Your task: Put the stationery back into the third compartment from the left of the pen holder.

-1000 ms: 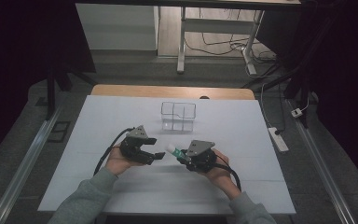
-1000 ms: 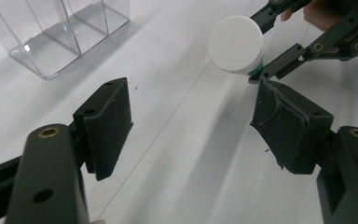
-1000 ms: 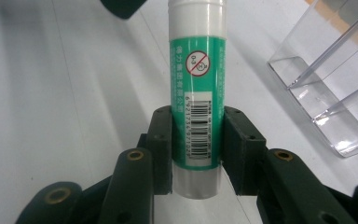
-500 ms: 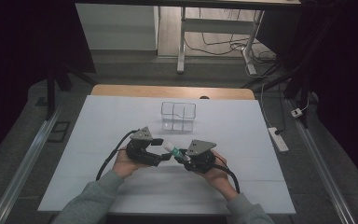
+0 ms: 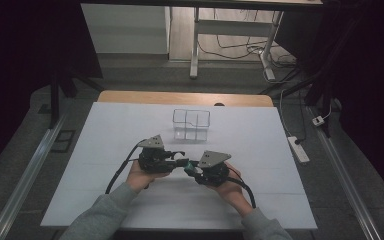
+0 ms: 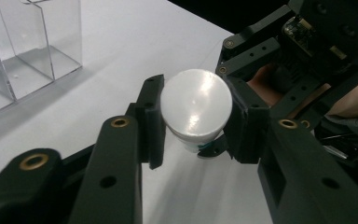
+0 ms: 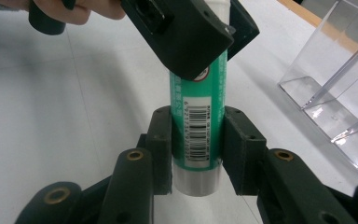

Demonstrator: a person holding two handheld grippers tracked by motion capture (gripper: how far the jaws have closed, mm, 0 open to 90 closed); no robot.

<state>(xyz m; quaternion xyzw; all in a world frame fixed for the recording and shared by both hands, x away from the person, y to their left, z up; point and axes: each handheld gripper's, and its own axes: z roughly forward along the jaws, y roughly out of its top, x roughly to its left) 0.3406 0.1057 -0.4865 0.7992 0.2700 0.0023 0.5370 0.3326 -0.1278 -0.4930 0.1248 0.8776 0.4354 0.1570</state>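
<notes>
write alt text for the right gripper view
The right gripper clamps the lower end of a green tube with a barcode label, while the left gripper grips its upper end from above. A clear acrylic organiser stands on the white table at right.

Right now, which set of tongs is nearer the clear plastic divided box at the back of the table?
Left. The left tongs sit just in front of the clear plastic divided box; the right tongs lie farther back toward the person, slightly right.
</notes>
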